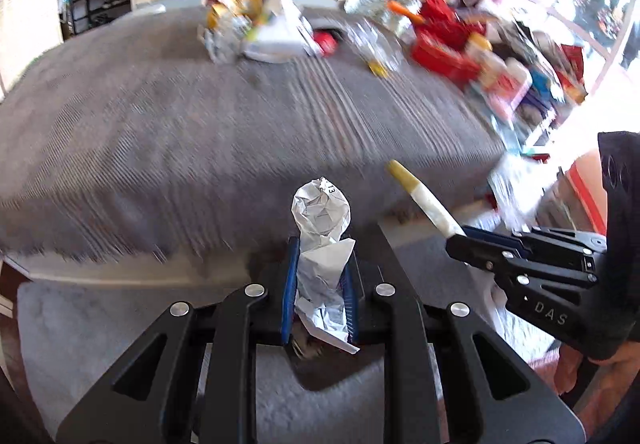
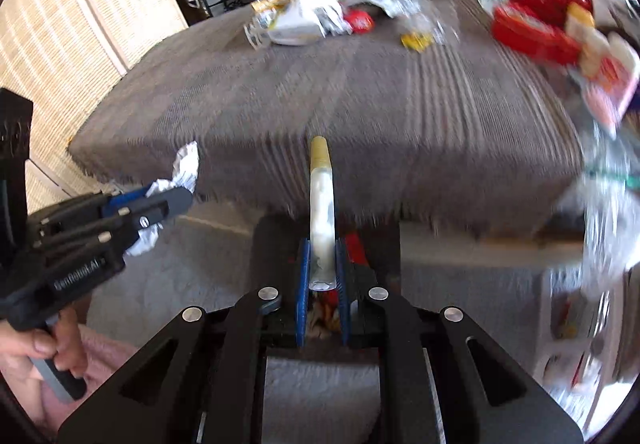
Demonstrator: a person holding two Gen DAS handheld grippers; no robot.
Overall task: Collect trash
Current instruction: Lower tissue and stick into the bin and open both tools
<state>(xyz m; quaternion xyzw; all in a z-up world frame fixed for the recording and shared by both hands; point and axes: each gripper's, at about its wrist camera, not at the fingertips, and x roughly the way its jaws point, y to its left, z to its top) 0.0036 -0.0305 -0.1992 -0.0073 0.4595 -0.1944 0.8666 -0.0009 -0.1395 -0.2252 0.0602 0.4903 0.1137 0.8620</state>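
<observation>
Between the fingers of the left gripper (image 1: 318,284) we see a wad of paper (image 1: 322,212), white, matt and heavily creased. The finger pads (image 1: 289,292) look like blue ribbed rubber or plastic; the arms behind them are matt black plastic with shiny round metal pins. Between the fingers of the right gripper (image 2: 322,276) we see a slim tube (image 2: 321,212) of cloudy, smooth plastic with a dull yellow cap. Beyond both sets of fingers lies a grey ribbed cloth cover (image 1: 240,124), soft and matt. On it, far ahead of the fingers, sits crinkled trash (image 2: 304,12): glossy foil, white paper and shiny red wrappers (image 2: 532,32). Below the fingers we see pale, fuzzy carpet (image 1: 100,316).
</observation>
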